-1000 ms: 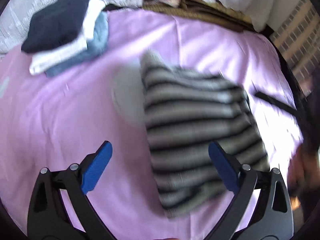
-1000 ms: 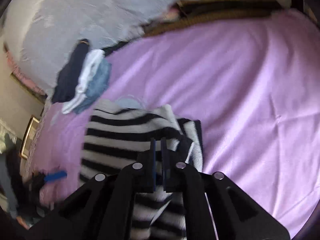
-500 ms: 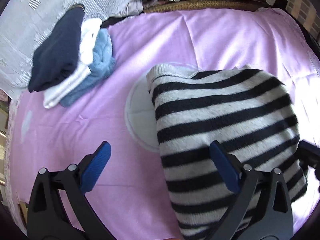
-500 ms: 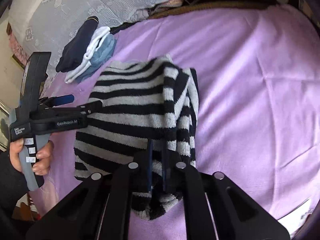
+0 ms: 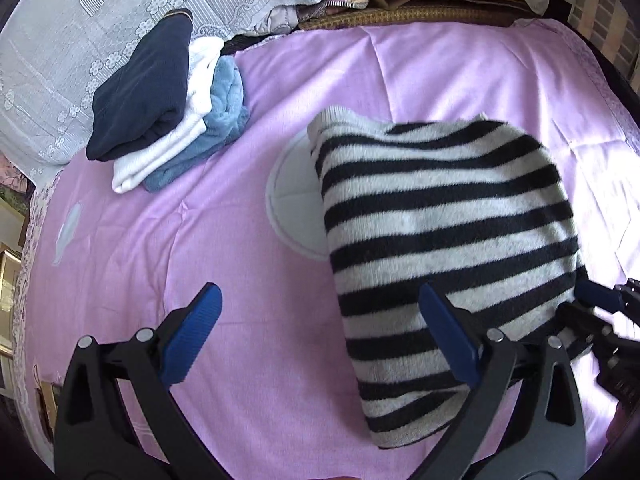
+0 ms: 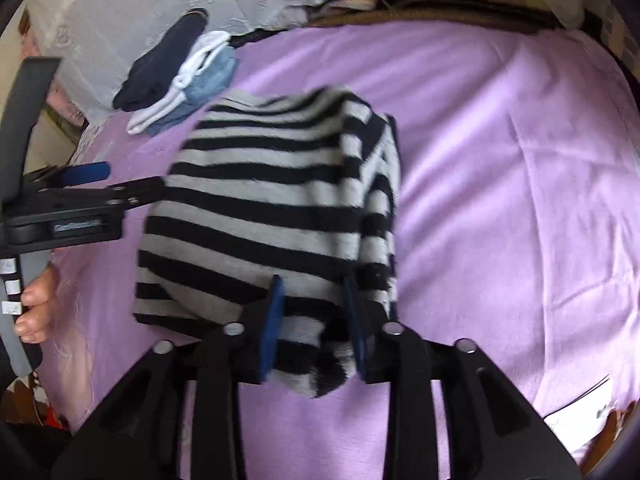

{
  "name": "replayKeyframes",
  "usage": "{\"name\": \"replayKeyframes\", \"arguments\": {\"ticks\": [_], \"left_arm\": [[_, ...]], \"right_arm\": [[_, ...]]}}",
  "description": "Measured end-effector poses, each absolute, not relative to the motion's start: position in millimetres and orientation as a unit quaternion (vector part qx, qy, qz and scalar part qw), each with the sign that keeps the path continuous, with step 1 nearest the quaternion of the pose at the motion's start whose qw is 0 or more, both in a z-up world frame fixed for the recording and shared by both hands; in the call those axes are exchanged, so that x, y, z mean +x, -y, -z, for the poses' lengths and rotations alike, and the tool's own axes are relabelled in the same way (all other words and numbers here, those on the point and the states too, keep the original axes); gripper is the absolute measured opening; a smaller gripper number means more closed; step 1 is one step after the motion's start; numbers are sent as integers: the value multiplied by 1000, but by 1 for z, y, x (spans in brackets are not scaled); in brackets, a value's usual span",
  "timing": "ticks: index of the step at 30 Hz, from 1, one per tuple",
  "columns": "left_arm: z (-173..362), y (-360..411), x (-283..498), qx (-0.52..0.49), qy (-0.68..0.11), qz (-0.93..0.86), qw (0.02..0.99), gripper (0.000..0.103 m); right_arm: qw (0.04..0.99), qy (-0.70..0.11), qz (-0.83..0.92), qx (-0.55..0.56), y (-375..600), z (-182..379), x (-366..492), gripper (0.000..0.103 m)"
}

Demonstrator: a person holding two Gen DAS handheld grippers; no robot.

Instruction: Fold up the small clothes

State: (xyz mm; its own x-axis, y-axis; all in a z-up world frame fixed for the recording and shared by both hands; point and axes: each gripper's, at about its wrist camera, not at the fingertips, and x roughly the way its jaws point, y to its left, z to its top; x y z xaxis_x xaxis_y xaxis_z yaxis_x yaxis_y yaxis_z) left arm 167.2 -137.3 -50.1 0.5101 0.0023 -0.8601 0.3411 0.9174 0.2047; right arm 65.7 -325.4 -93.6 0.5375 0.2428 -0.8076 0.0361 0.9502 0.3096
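Observation:
A folded black-and-white striped sweater [image 5: 440, 232] [image 6: 272, 200] lies on the purple bed sheet [image 5: 280, 80]. My left gripper [image 5: 320, 320] is open and wide. One of its blue pads hangs over the sweater's left part, the other over bare sheet. It also shows at the left of the right wrist view, left gripper [image 6: 120, 182], held by a hand [image 6: 36, 308]. My right gripper [image 6: 314, 320] is at the sweater's near edge. Its jaws are opening, with a bunch of striped cloth loose between the pads. The right gripper [image 5: 600, 304] peeks in at the sweater's right edge.
A stack of folded clothes [image 5: 160, 100] [image 6: 176, 80], navy, white and light blue, sits at the back left. Behind it lie a white lace cover [image 5: 80, 20] and brown folded bedding [image 5: 420, 4]. A round white patch [image 5: 292, 204] marks the sheet beside the sweater.
The right gripper has come down with the sweater onto the sheet and its jaws have parted from shut. The left gripper stayed open and drew in at the sweater's left side.

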Motion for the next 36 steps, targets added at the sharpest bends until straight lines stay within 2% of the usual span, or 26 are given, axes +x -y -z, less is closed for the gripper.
{"name": "replayKeyframes", "arguments": {"ticks": [7, 13, 17, 23, 31, 36], "left_arm": [[48, 132, 161, 164, -489, 98, 851, 99], [42, 133, 155, 152, -486, 113, 853, 99], [63, 133, 157, 147, -507, 122, 840, 99], [86, 125, 152, 116, -527, 135, 831, 101], [51, 108, 192, 70, -507, 129, 849, 100], [76, 117, 199, 84, -525, 123, 838, 101]], "right_arm": [[884, -442, -56, 144, 323, 59, 63, 36], [893, -417, -74, 153, 319, 34, 97, 37], [889, -426, -85, 147, 310, 42, 118, 37], [869, -470, -73, 138, 310, 83, 128, 37], [895, -426, -87, 100, 302, 54, 98, 38], [881, -449, -103, 102, 294, 69, 84, 42]]}}
